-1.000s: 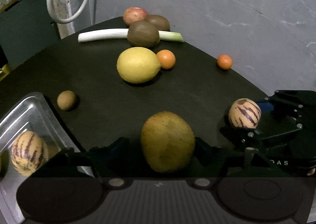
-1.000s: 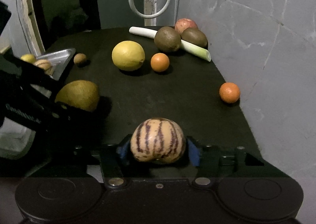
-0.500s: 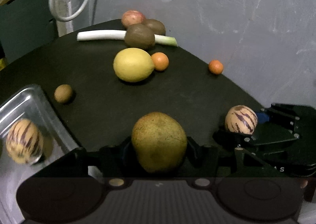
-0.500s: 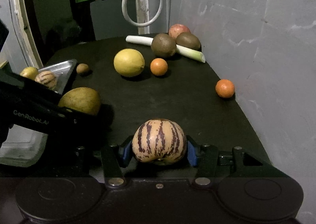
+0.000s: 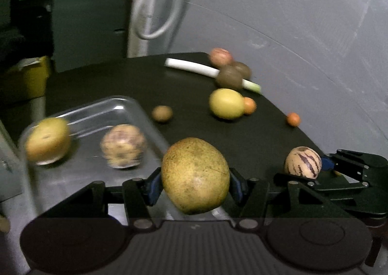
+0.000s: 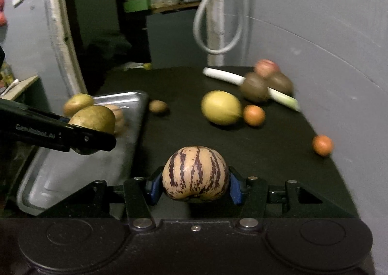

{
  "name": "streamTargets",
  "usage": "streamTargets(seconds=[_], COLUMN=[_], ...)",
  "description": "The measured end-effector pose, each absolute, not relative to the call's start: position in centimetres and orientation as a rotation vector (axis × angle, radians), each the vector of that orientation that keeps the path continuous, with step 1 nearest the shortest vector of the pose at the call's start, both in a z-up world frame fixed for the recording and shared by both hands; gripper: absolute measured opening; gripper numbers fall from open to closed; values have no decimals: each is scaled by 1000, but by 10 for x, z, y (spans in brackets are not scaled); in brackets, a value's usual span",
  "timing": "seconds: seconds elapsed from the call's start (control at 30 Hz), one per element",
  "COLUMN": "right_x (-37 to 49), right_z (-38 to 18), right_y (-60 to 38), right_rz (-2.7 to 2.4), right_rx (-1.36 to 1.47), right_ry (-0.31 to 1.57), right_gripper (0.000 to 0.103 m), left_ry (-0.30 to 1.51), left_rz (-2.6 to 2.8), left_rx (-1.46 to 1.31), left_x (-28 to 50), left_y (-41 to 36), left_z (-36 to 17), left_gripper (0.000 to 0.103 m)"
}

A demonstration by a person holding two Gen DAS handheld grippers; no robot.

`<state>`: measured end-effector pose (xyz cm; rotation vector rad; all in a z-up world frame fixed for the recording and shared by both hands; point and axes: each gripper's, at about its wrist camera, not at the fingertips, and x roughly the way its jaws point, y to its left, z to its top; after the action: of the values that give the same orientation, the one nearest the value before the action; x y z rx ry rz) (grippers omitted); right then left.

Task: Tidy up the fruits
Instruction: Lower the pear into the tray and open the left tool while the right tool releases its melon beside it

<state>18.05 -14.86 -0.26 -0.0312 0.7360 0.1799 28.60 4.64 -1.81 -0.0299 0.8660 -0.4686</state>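
My left gripper [image 5: 195, 184] is shut on a big yellow-green mango [image 5: 195, 175] and holds it in the air over the near right edge of the metal tray [image 5: 80, 185]. The tray holds a yellow fruit [image 5: 47, 140] and a striped melon [image 5: 123, 145]. My right gripper [image 6: 195, 189] is shut on a purple-striped pepino melon [image 6: 195, 173], lifted above the black table [image 6: 242, 153]. In the right wrist view the left gripper with the mango [image 6: 93, 120] hangs over the tray [image 6: 72, 173].
On the table lie a large lemon [image 6: 222, 107], two small oranges [image 6: 254, 115] [image 6: 322, 145], a small kiwi [image 6: 158, 106], two brown fruits [image 6: 255, 87], a red apple [image 6: 266, 67] and a leek [image 6: 242, 81]. A grey wall [image 6: 327, 57] bounds the right side.
Both grippers have lifted their fruits and swung left. The mango has gone from the table to above the tray's edge. The tray has come closer in both views.
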Motion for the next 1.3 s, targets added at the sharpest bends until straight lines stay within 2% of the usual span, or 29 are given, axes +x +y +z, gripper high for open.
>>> streamTargets(seconds=[0.57, 1.3], right_x=[231, 248], right_z=[-20, -50], right_y=[-30, 6], right_rz=[303, 274], right_rx=[-50, -164], right_ry=[766, 800], right_gripper=[55, 55], left_ry=[900, 931], left_rz=[-319, -409], left_rx=[-74, -26], left_x=[314, 337], left_y=[161, 175], left_z=[-33, -55], left_gripper=[60, 60])
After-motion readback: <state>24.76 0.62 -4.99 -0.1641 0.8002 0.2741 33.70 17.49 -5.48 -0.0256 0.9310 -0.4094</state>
